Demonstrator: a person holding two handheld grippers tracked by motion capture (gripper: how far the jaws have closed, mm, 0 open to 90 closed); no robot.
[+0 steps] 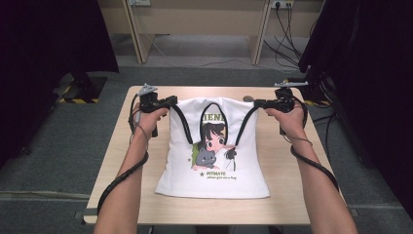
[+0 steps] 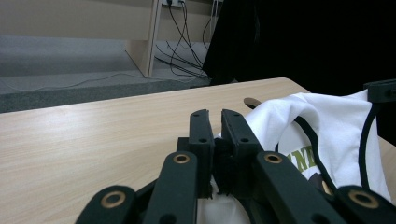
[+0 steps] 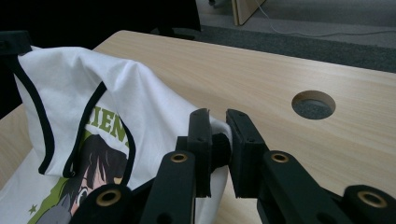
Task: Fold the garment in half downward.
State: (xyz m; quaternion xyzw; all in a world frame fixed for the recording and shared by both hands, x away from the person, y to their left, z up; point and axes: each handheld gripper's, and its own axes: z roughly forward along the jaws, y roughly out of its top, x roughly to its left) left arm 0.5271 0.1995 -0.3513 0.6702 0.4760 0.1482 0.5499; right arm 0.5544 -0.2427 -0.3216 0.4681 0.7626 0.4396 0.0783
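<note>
You have the white tank top (image 1: 214,161) pinched at both shoulder straps, left gripper (image 1: 168,103) and right gripper (image 1: 257,103) each clenched on fabric, its top edge lifted off the worktop (image 1: 287,195) while the hem lies flat. By my reading any folding is yet to come; the cable hole (image 3: 313,104) beside the right strap is the one snag point.

The small lettering under the cartoon print (image 1: 217,146) on the white tank top (image 1: 214,180) is too tiny to read, and the folded neckline hides part of the green word above it.
</note>
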